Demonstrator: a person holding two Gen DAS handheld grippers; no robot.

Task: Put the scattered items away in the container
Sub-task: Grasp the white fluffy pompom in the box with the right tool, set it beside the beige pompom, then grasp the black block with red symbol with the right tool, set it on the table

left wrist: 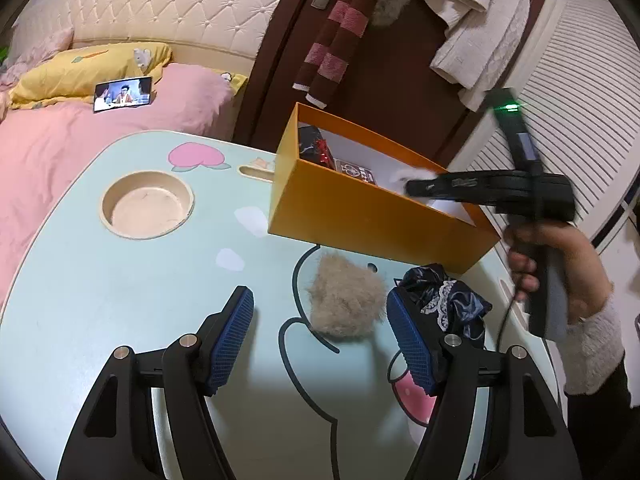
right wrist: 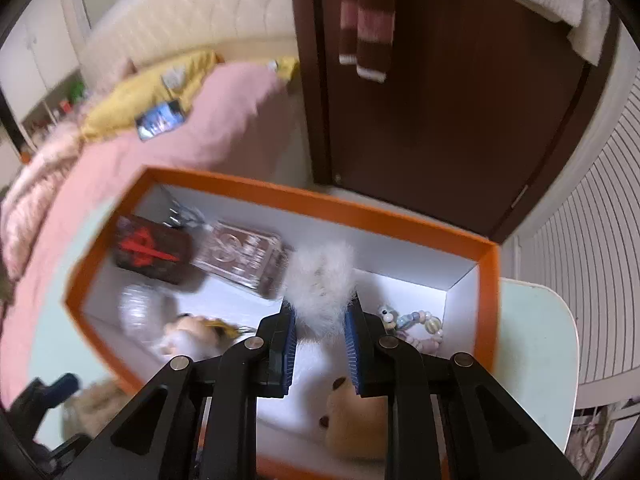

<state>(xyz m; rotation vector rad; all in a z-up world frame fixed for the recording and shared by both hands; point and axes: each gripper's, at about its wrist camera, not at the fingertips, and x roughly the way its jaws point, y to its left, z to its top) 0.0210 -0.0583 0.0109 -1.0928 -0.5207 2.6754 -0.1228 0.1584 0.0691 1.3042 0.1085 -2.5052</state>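
An orange box [left wrist: 360,216] with a white inside stands at the far right of the pale blue table [left wrist: 120,280]. My left gripper [left wrist: 320,328] is open just above the table; a beige fur pompom [left wrist: 346,294] lies between its fingers near the right one, and a dark satin scrunchie with lace [left wrist: 448,300] lies behind the right finger. My right gripper [right wrist: 320,320] is shut on a white fur pompom [right wrist: 320,284] and holds it over the open box [right wrist: 486,304]. The right gripper also shows in the left wrist view [left wrist: 412,188], over the box.
The box holds dark card boxes [right wrist: 152,254], a clear case [right wrist: 244,260], a bead bracelet [right wrist: 420,326], a small plush [right wrist: 352,420] and other small things. The table has a round cup recess [left wrist: 146,204]. A pink bed with a phone [left wrist: 122,94] lies behind; a brown door [left wrist: 400,80] stands beyond the box.
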